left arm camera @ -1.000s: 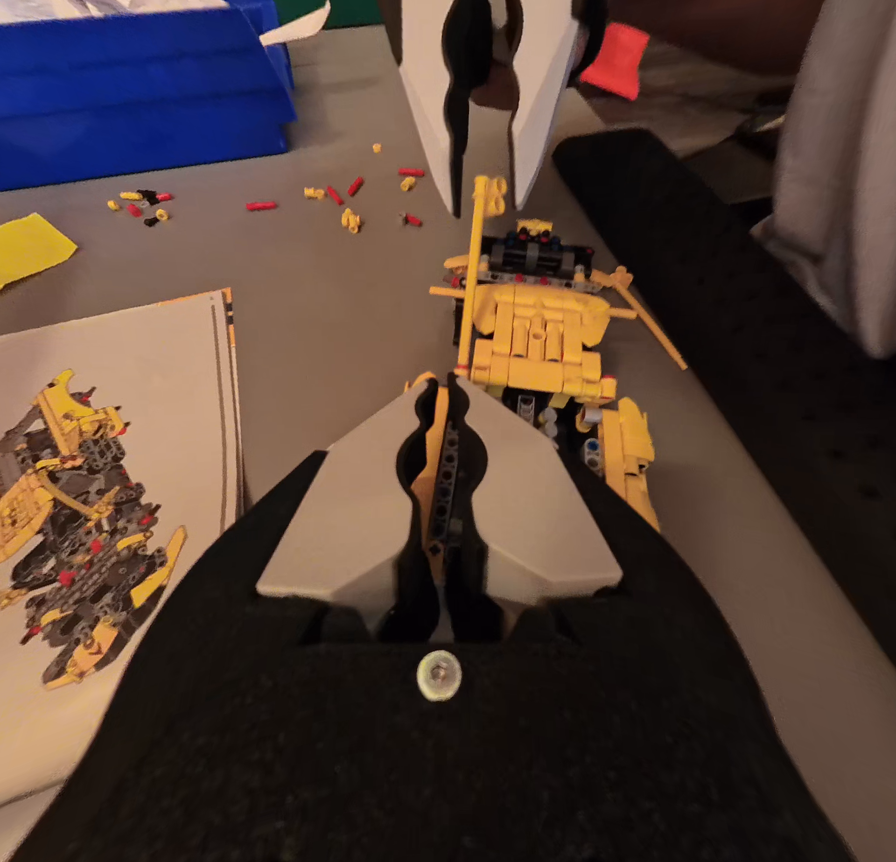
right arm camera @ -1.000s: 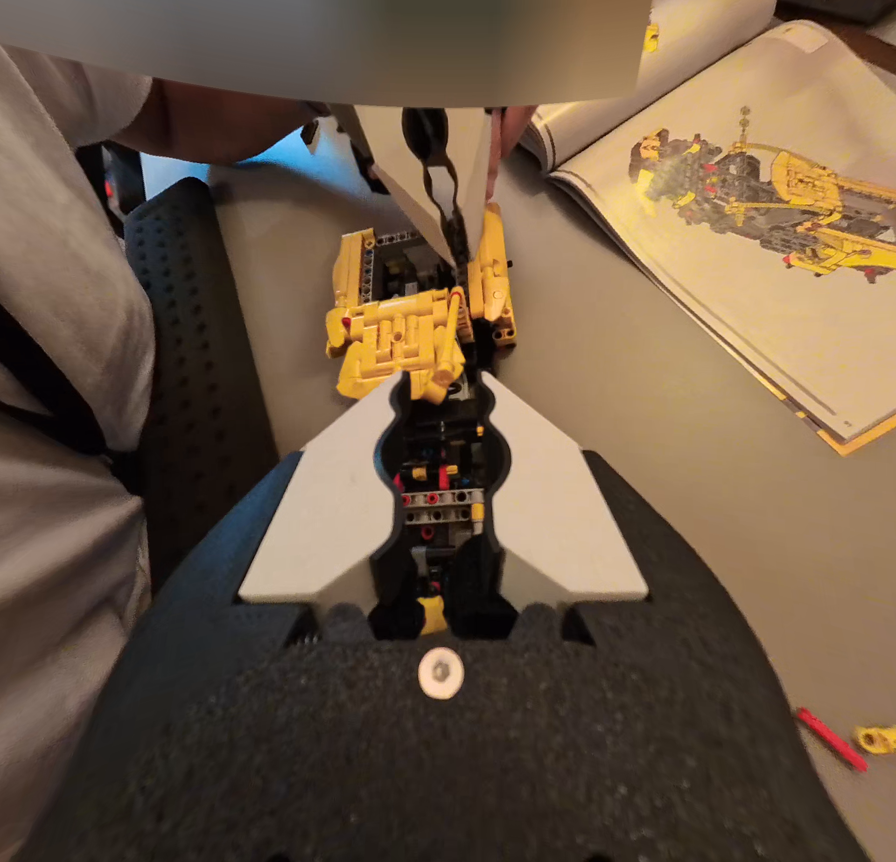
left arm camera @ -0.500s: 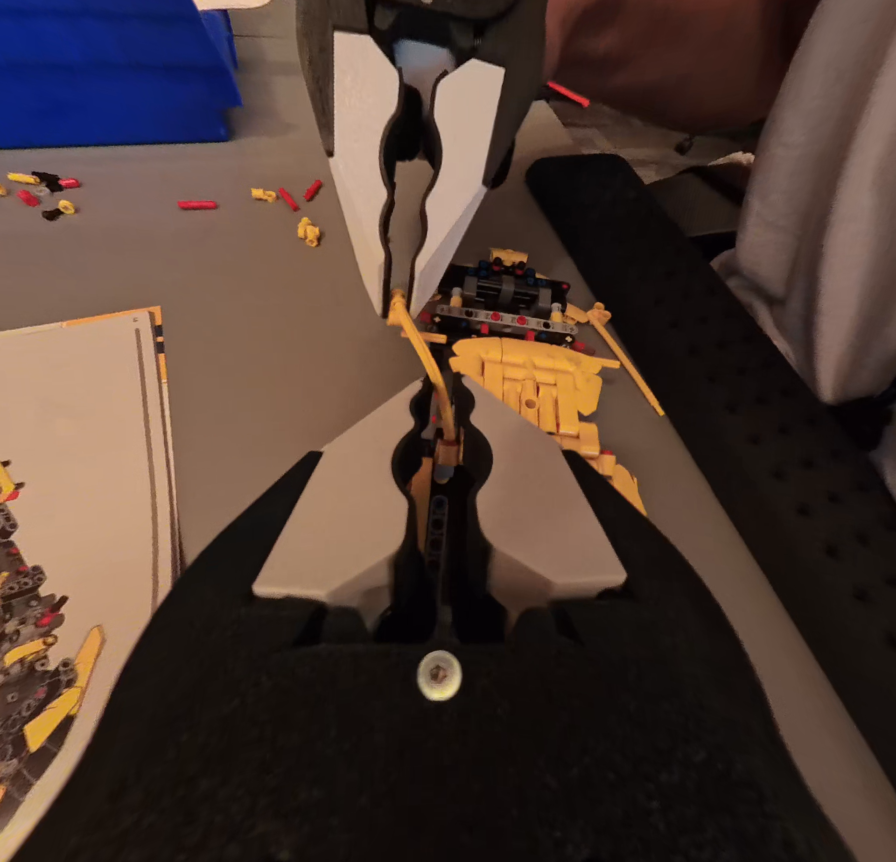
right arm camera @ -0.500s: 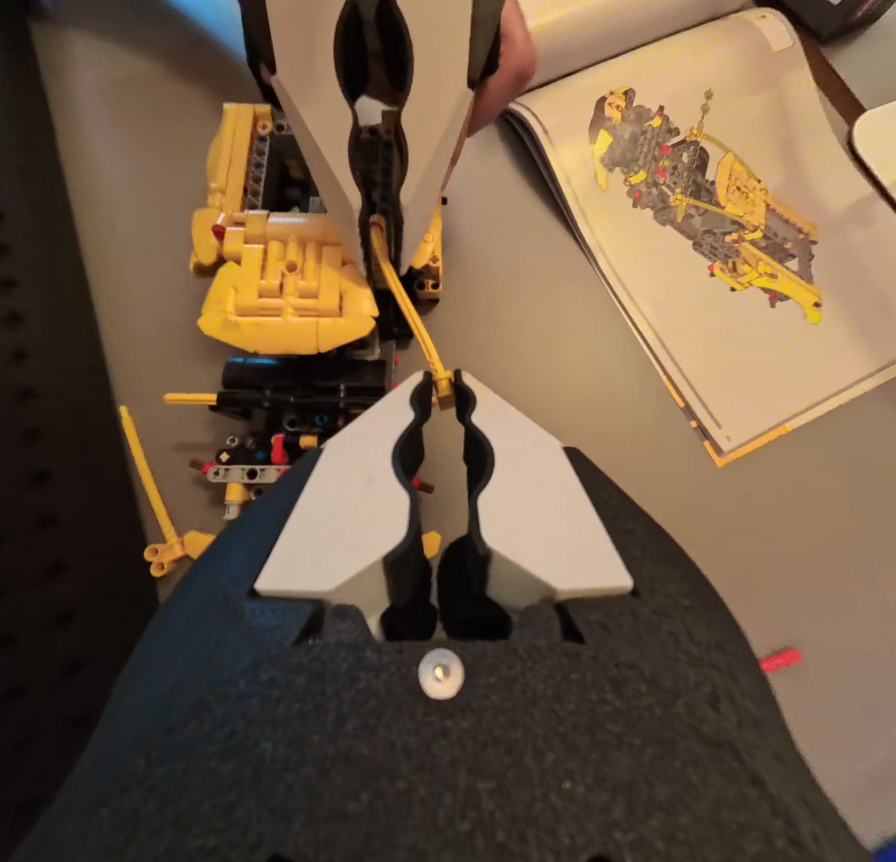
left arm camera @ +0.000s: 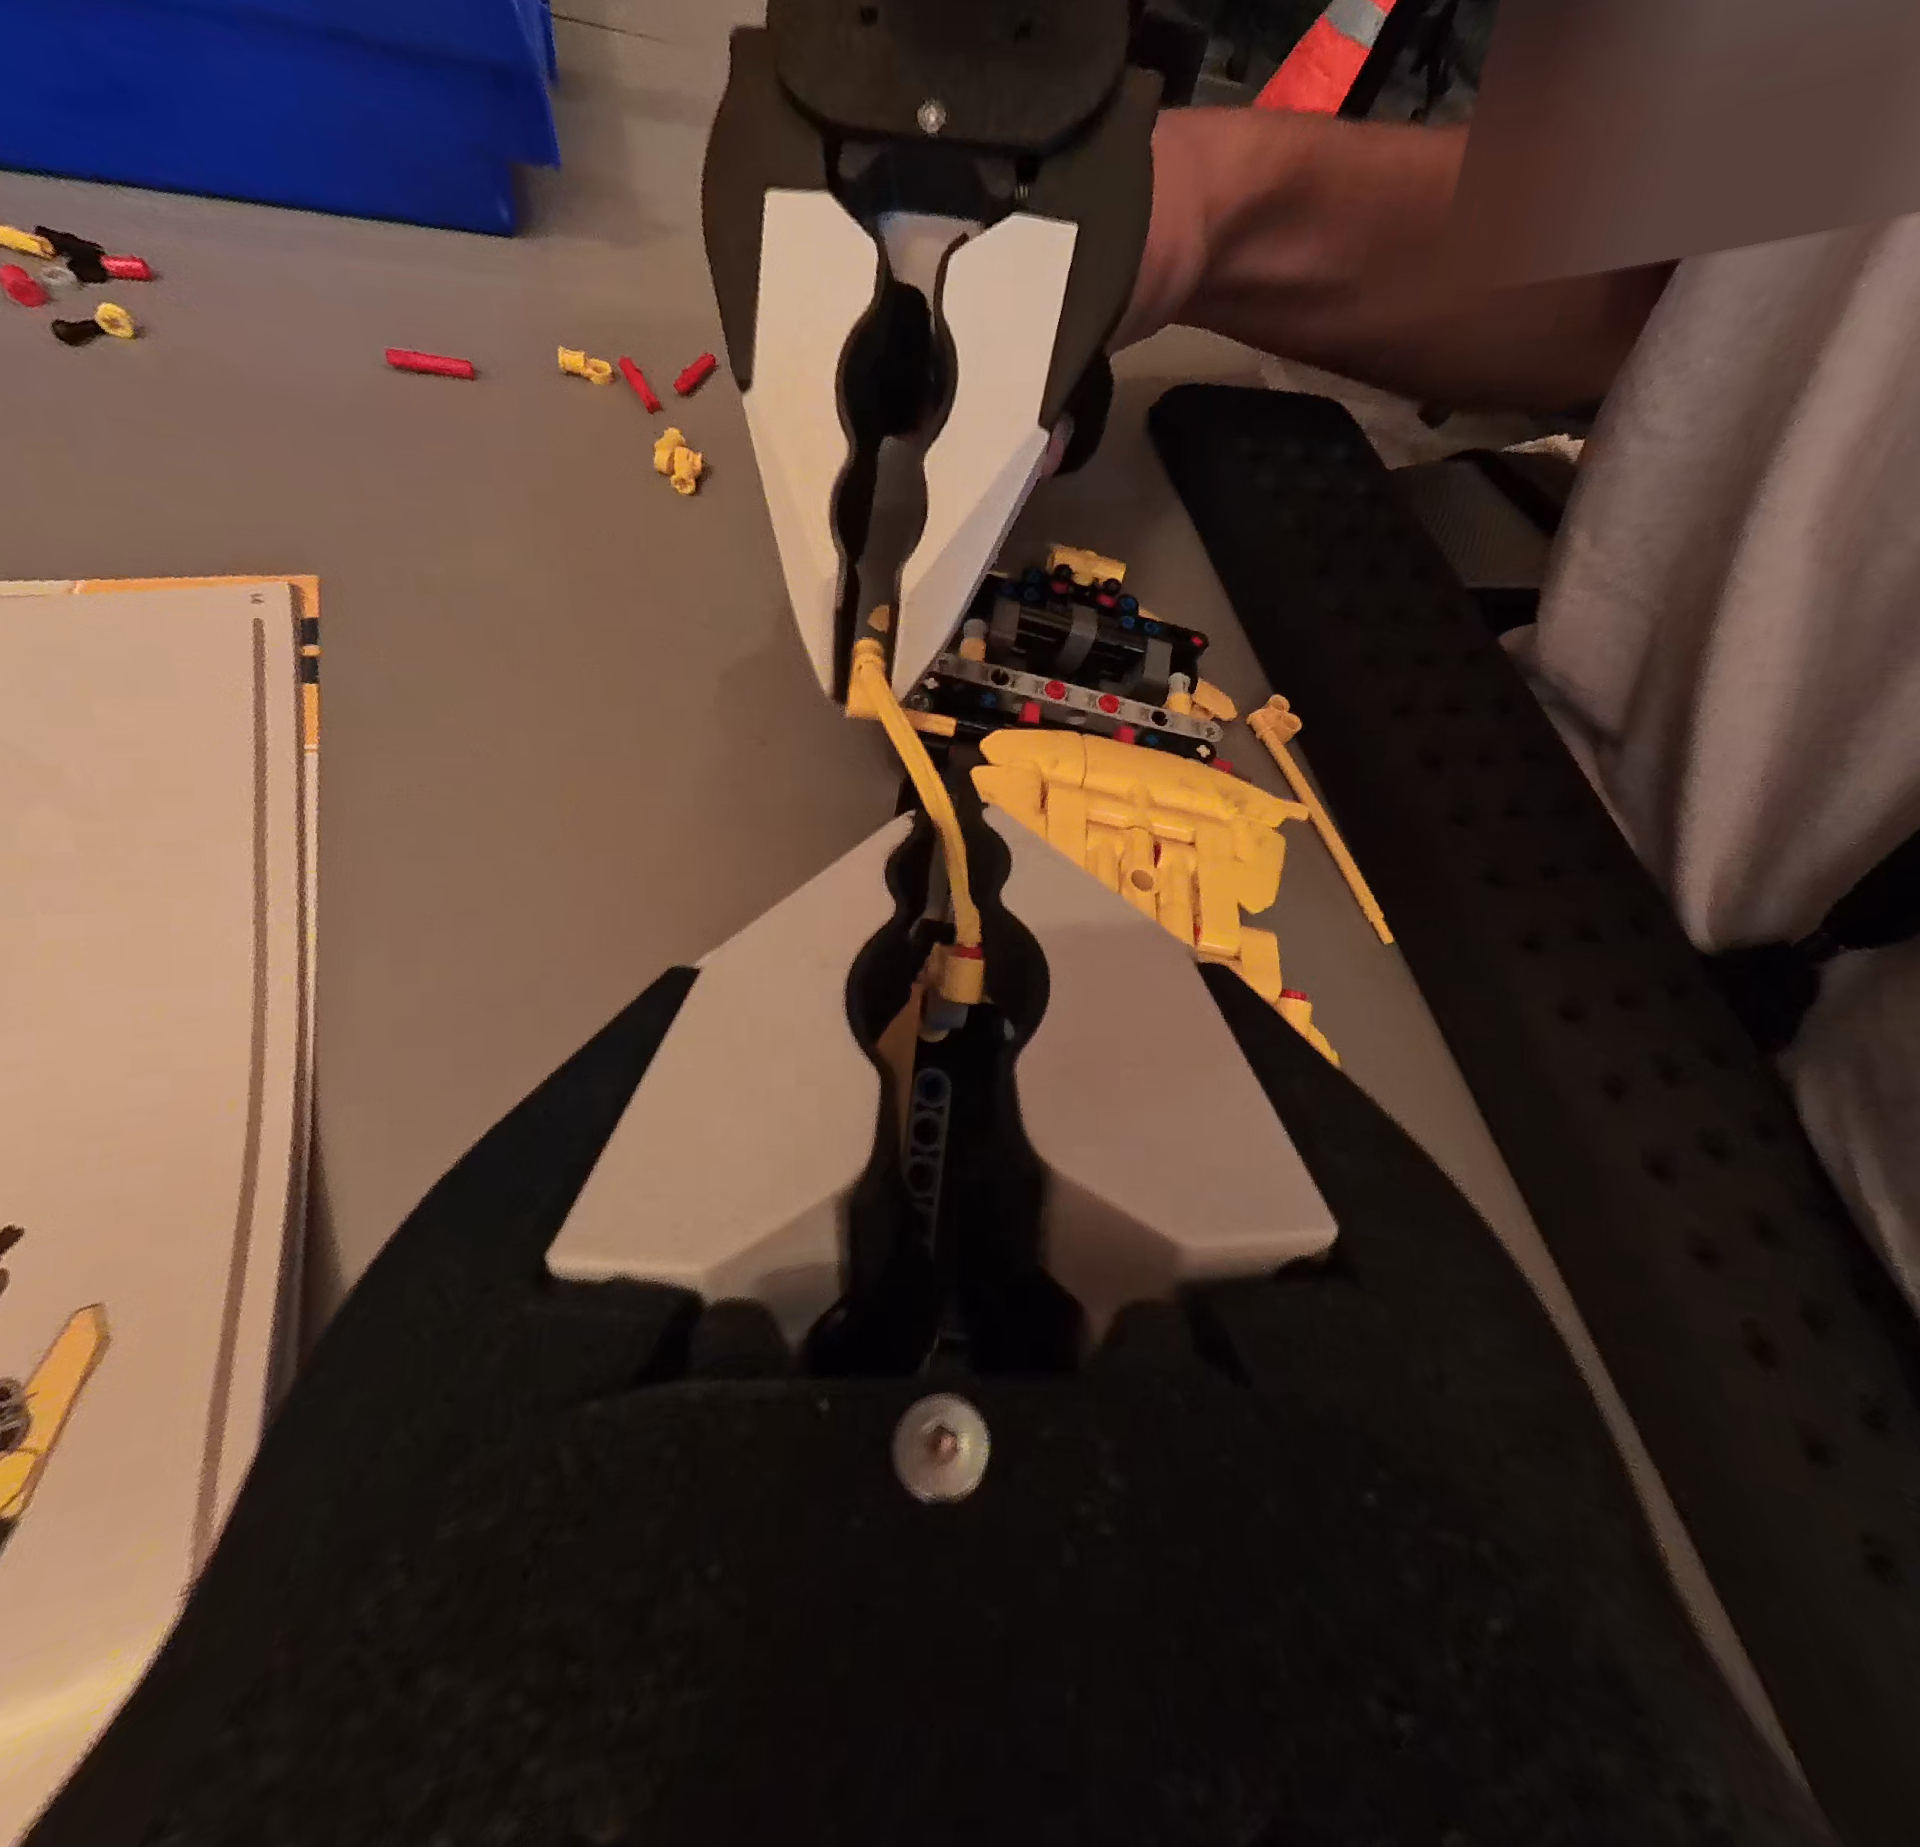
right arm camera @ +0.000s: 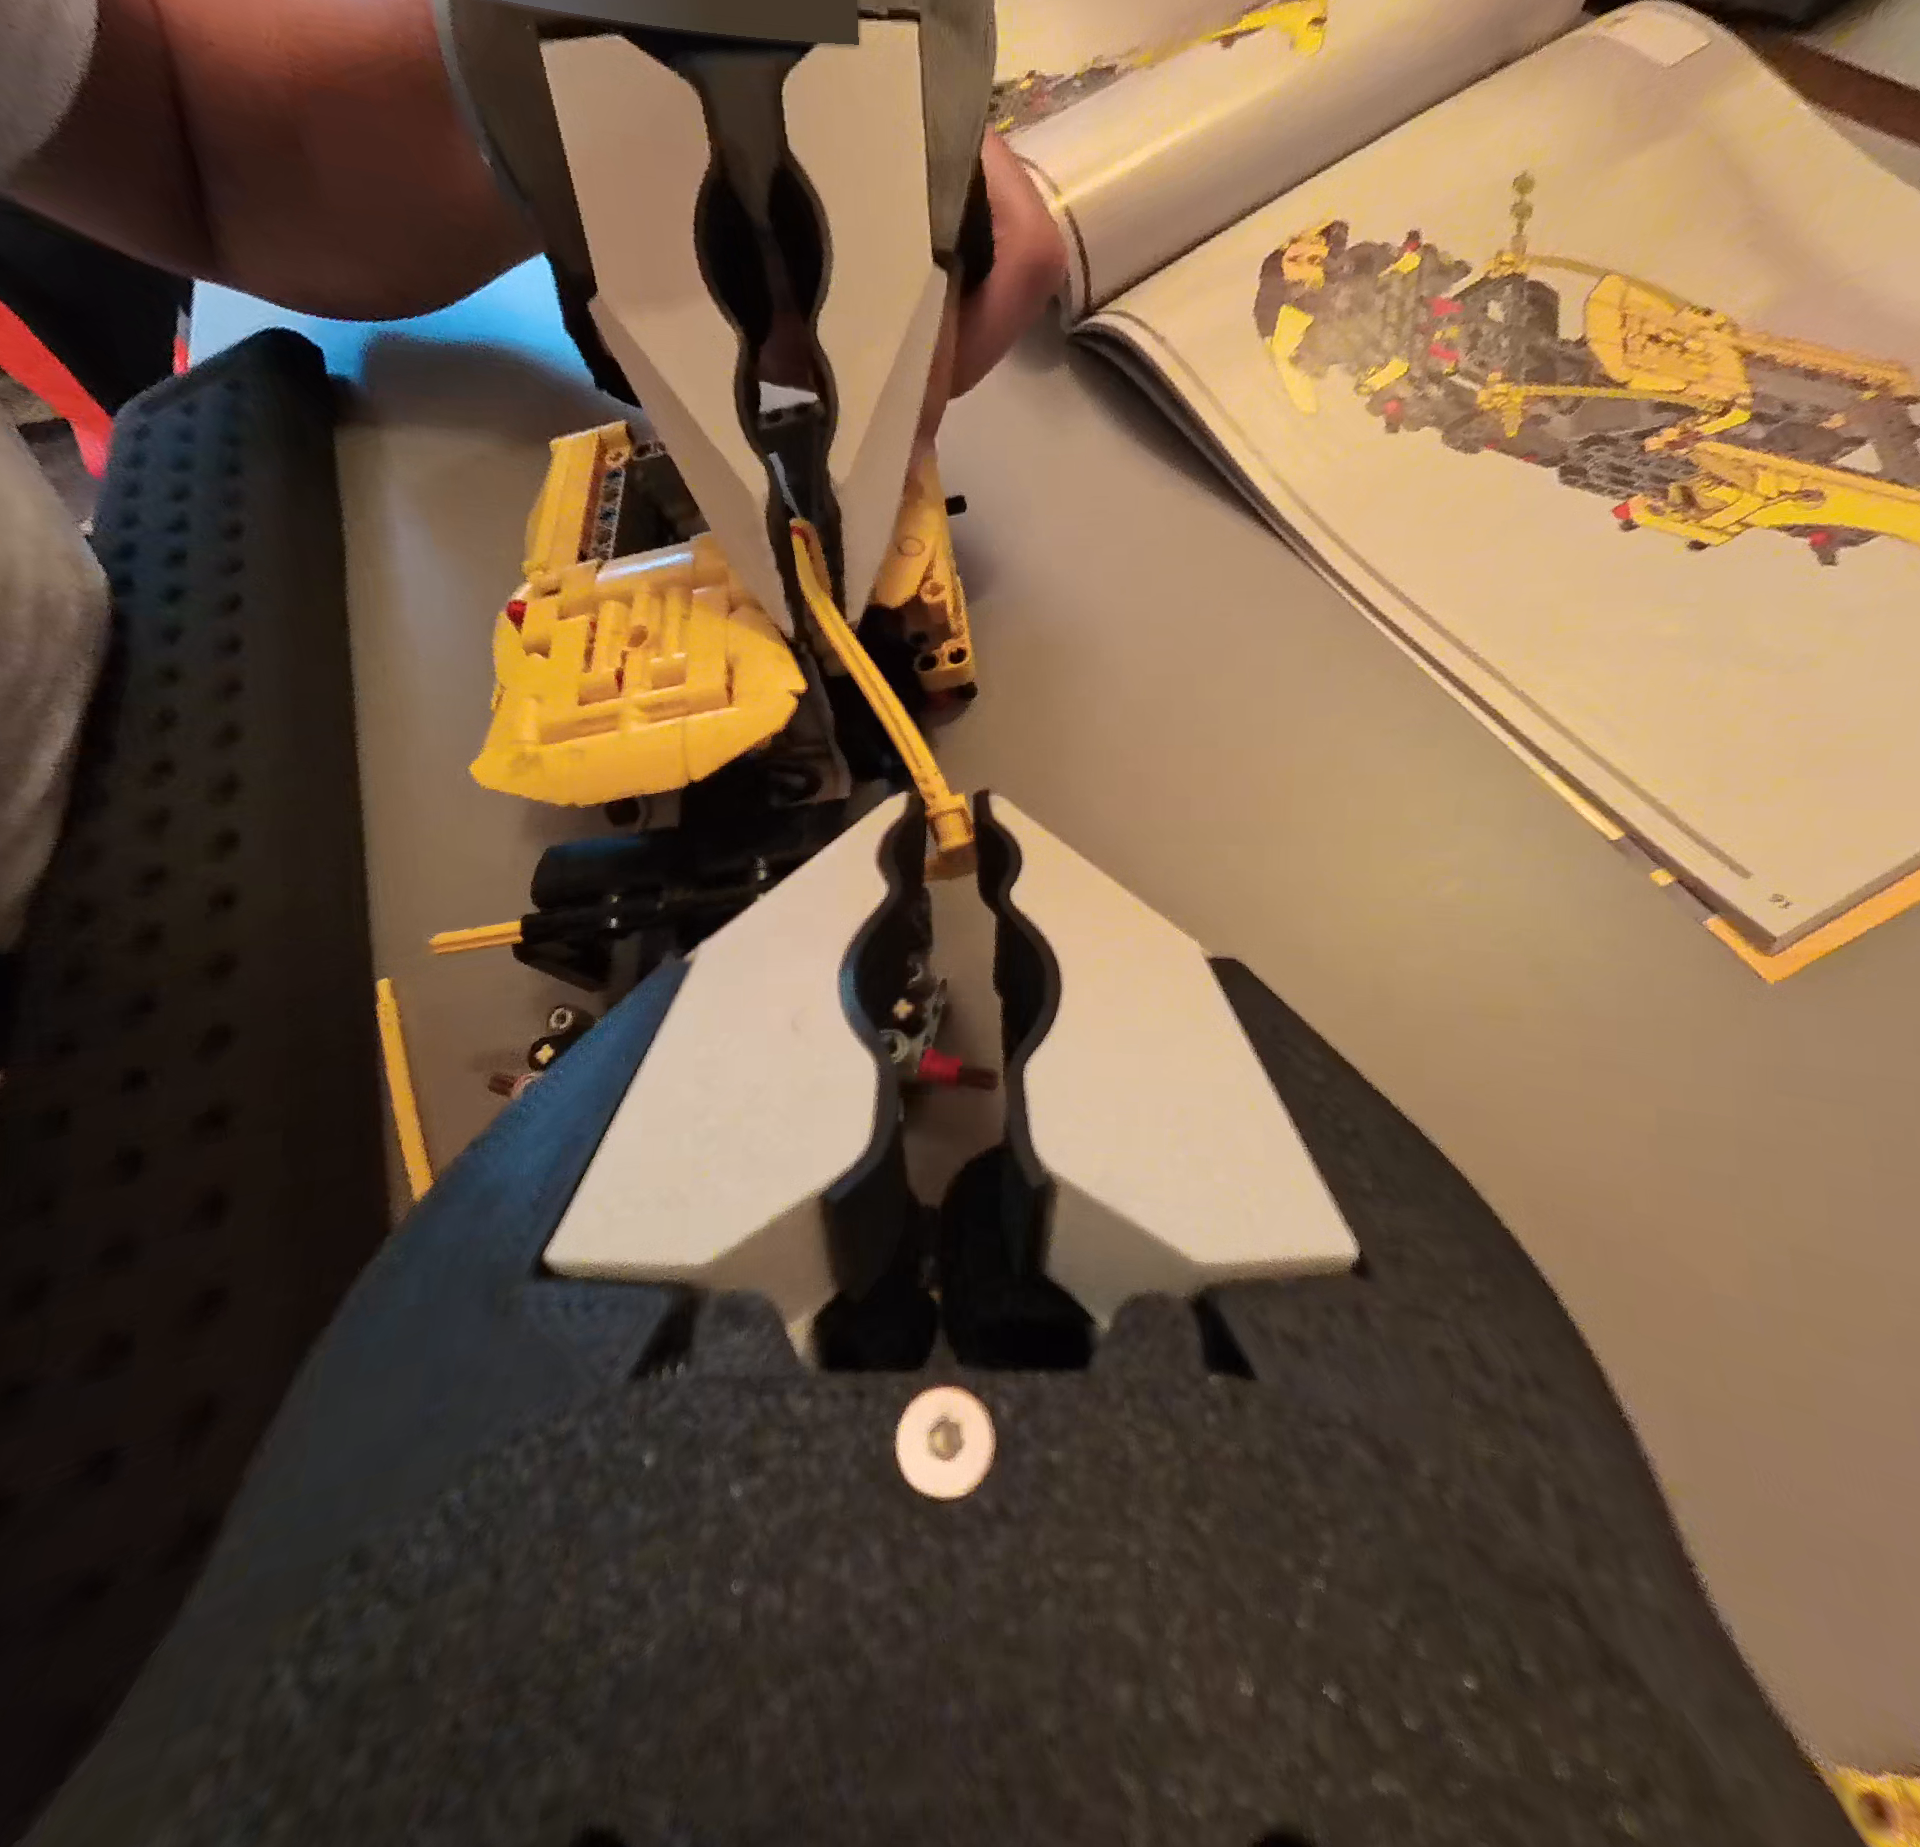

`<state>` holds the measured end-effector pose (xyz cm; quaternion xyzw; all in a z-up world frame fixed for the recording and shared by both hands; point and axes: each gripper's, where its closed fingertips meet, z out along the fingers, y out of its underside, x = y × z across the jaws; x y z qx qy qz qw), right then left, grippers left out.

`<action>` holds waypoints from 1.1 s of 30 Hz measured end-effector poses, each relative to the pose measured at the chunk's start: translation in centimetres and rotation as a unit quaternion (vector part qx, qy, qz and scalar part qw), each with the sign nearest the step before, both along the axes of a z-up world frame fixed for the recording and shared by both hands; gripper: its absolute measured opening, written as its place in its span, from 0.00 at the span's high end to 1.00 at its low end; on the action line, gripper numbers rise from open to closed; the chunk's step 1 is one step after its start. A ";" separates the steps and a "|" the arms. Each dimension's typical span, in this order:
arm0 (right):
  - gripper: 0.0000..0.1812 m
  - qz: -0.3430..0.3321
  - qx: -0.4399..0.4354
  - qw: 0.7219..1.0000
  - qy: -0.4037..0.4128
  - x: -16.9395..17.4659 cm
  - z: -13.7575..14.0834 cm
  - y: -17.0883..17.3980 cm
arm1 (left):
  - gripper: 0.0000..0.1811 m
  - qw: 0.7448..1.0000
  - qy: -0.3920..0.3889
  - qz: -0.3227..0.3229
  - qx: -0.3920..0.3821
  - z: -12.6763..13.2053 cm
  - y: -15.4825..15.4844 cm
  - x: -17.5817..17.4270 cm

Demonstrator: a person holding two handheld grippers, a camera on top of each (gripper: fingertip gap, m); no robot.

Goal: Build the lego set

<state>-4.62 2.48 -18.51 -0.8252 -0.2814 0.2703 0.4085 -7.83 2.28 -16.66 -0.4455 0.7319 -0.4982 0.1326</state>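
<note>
Both tongs have drawn closer since a second ago, and the yellow flexible rod that stood straight now bows between them. Right gripper pinches the rod's free end; left gripper is pressed around a black beam carrying the rod's other end. Just beyond the left tips lies the yellow model. Judging by loose pins behind the right gripper and the open instruction booklet, plenty remains.
</note>
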 end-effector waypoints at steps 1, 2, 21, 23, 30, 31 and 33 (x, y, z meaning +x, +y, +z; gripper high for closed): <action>0.96 0.000 0.006 1.000 0.000 0.0 0.0 0.0 | 0.97 1.000 -0.002 0.000 0.003 0.0 0.0 0.0; 0.96 0.001 0.012 1.000 -0.004 0.1 -0.1 0.0 | 0.97 1.000 -0.003 0.000 0.006 0.0 0.0 0.0; 0.95 0.009 -0.049 0.996 0.070 -0.5 -0.5 -0.8 | 0.97 0.999 -0.015 -0.012 0.039 -0.3 -0.2 0.0; 0.86 0.021 -0.047 0.995 0.084 -1.0 -0.2 -1.2 | 0.97 0.999 -0.019 -0.011 0.046 -0.4 -0.2 0.0; 0.76 0.012 0.000 1.000 -0.023 -0.6 -0.9 -1.8 | 0.97 0.999 -0.021 -0.010 0.039 -0.3 -0.2 0.0; 0.74 0.011 0.010 0.999 -0.031 -0.7 -0.8 -1.9 | 0.97 0.999 -0.021 -0.010 0.039 -0.3 -0.2 0.0; 0.74 0.004 0.018 0.999 -0.041 -0.7 -0.7 -1.8 | 0.97 0.999 -0.020 -0.010 0.039 -0.3 -0.2 0.0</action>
